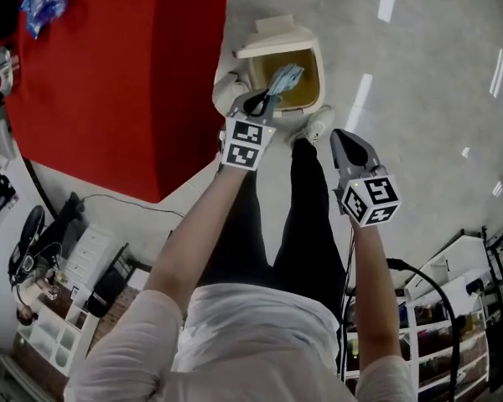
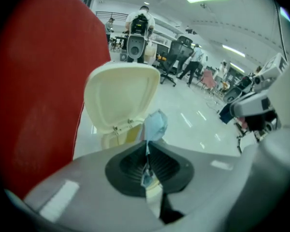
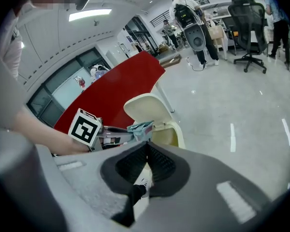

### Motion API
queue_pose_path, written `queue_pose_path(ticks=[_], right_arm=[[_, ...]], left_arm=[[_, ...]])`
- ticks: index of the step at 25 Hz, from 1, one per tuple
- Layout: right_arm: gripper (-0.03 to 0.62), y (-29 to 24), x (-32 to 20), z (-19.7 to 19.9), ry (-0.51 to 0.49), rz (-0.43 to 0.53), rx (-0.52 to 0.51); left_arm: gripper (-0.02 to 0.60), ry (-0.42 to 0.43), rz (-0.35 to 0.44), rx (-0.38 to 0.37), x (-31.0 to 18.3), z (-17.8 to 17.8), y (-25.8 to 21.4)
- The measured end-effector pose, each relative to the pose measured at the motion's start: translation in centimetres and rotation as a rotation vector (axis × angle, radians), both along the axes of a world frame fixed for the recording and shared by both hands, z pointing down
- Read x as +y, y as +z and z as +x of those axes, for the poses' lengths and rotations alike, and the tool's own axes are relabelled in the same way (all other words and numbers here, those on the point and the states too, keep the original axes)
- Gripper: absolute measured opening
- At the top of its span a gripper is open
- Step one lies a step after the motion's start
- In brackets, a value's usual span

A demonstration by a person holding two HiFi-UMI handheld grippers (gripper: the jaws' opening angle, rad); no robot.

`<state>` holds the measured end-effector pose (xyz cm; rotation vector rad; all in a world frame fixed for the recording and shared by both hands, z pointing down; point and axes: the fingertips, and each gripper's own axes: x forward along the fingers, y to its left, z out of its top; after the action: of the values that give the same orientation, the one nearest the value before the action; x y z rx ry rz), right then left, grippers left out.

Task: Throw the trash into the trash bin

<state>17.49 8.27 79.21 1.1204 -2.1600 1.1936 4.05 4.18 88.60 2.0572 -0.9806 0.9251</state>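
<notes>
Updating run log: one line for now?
left tool: shut on crumpled light-blue wrapper | right tool: shut, empty | cream plastic bin: lid open

Cream trash bin (image 1: 281, 32) at twelve o'clock, pale blue trash (image 1: 285, 79), red table (image 1: 117, 65) at ten o'clock, black-and-white square markers on grey left gripper (image 1: 267, 99) and right gripper (image 1: 339, 137), black trousers (image 1: 306, 224), white shirt (image 1: 260, 333), pale grey floor (image 1: 419, 65)

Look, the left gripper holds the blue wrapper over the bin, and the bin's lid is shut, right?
Not quite: the left gripper does hold the blue wrapper over the bin, but the lid is up, not shut. The left gripper view shows it standing open.
</notes>
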Motion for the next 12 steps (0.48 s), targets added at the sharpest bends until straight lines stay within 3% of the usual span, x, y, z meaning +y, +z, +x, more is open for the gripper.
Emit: queue_pose_path(ticks=[6,9,12], right_arm=[[0.002,1.8,2.1,-0.8,-0.005,-0.031,-0.016],[0.002,2.1,2.3,-1.1,0.001,-0.034,-0.024],[0.002,2.0,2.2,-1.2,0.007,-0.035,-0.024]], left_arm=[[0.019,-0.036,-0.011,0.006,0.8,-0.3,1.7],[0.11,-0.031,-0.021,0.019,1.2,0.0,2.2],[0.115,-0.023,-0.02,0.025,1.5,0.0,2.1]])
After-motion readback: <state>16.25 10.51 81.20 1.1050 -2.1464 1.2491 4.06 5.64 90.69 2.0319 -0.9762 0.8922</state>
